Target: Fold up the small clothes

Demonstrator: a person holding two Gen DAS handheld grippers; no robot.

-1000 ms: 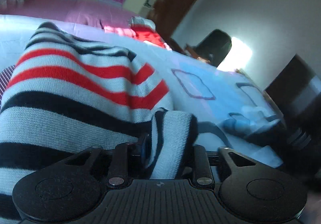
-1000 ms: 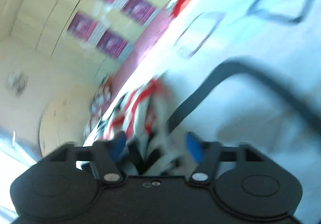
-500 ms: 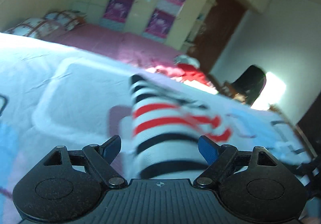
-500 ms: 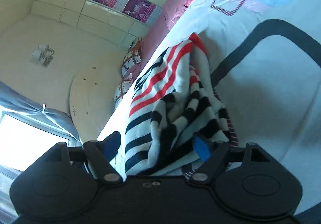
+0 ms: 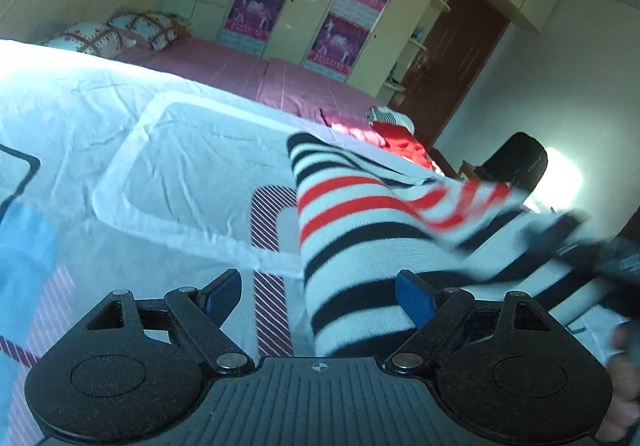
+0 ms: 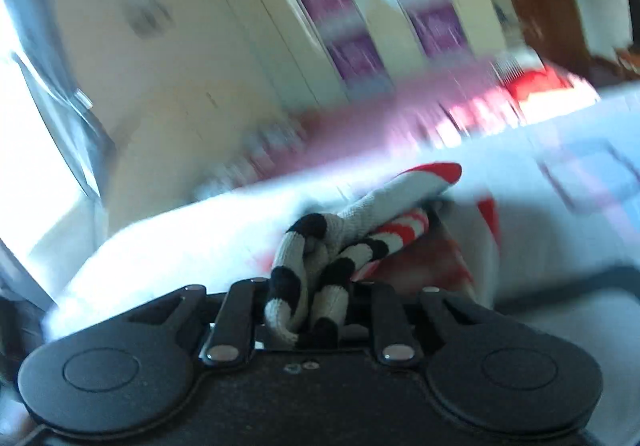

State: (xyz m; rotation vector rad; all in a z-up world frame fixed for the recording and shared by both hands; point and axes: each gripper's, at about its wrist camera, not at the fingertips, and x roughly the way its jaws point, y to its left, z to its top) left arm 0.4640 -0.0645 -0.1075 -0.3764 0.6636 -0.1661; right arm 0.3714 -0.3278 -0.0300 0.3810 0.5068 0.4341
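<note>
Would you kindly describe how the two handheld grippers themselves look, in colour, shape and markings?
Both are matte black plastic. The left gripper has two round lobes, silver pivot screws, angular linkage arms, blue finger pads, a ribbed centre plate and a small crosshair mark. The right gripper shows the same lobes, links and screws; its pads are hidden.

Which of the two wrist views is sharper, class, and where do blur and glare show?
Left wrist view: mostly sharp, fisheye-bent; the striped sweater smears only at its far right, beside window glare. Right wrist view: cabinets and bed streaked with motion blur, window blown out at left; only the right gripper, clamping knit, stays crisp.
</note>
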